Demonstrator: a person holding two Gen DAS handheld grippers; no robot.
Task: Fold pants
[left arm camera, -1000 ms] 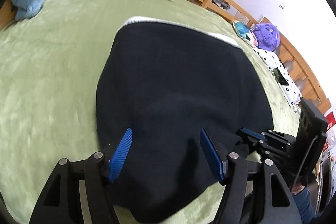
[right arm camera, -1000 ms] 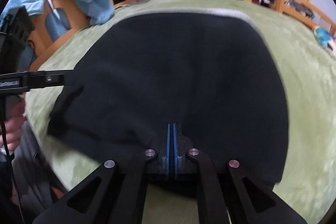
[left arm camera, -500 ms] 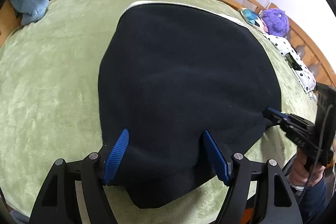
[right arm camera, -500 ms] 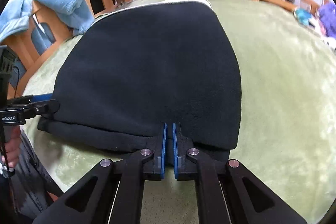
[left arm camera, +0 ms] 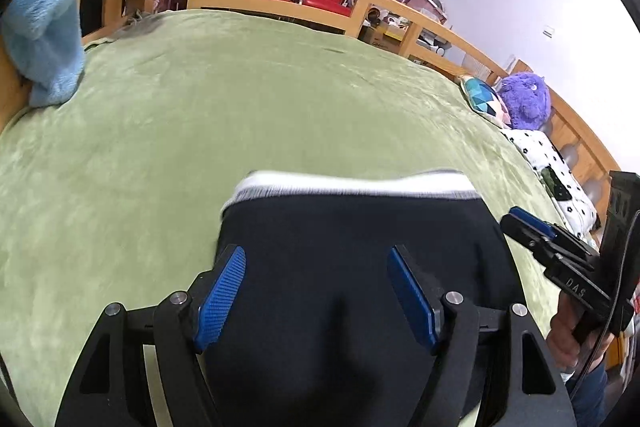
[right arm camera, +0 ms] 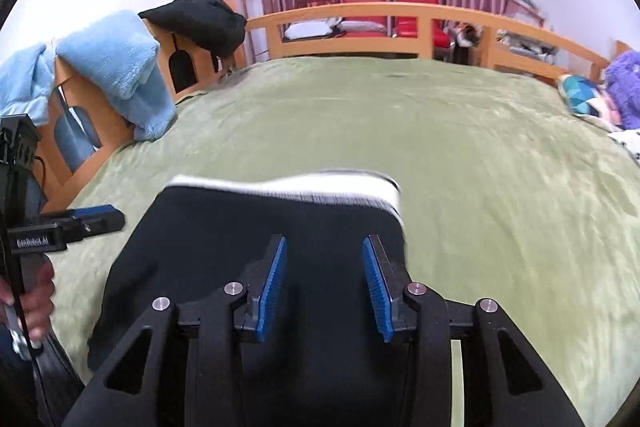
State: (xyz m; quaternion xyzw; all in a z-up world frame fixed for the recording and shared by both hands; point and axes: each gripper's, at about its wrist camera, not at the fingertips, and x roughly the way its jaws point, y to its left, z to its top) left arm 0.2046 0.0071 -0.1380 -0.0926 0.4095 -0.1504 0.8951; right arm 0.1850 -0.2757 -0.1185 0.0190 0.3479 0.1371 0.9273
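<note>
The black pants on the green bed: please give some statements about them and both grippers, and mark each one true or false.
1. The black pants lie on a green blanket. True.
2. The right gripper is shut on the pants. False: its jaws have just been opening, and nothing is pinched between the pads.
3. The left gripper is open. True.
4. The pants' far edge is white. True.
5. A blue towel lies on top of the pants. False: it hangs over the wooden frame at the bed's side.
</note>
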